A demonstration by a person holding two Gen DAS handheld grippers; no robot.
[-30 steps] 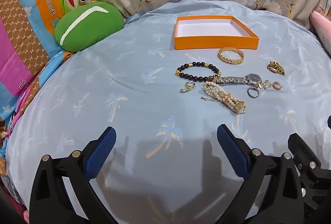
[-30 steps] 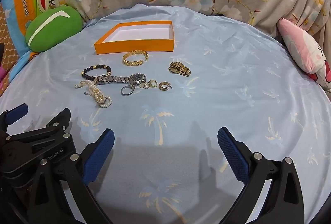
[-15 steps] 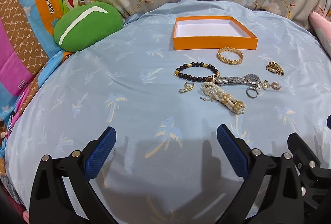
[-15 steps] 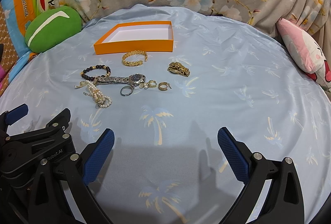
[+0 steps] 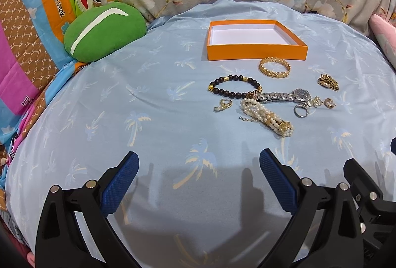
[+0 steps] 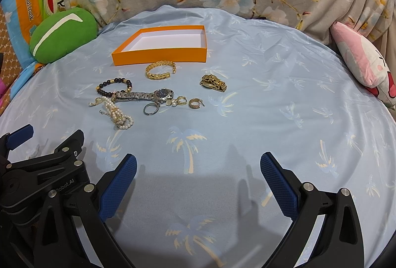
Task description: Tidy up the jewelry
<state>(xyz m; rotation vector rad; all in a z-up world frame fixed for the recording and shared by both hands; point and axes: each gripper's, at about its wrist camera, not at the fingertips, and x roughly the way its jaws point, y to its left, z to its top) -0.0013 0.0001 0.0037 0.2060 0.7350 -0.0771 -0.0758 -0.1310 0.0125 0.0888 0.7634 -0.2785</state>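
Blue bedsheet [image 5: 148,100], nothing sorted yet: box [image 5: 257,53] empty, all jewelry [image 5: 267,100] loose ahead of my tools, short of the box. Left tool [image 5: 198,176] and right tool [image 6: 198,179] gape wide, holding nothing.

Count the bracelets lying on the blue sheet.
3: a gold bracelet just before the orange box, a black bead bracelet left of the watch, and a pearl bracelet nearest the camera.
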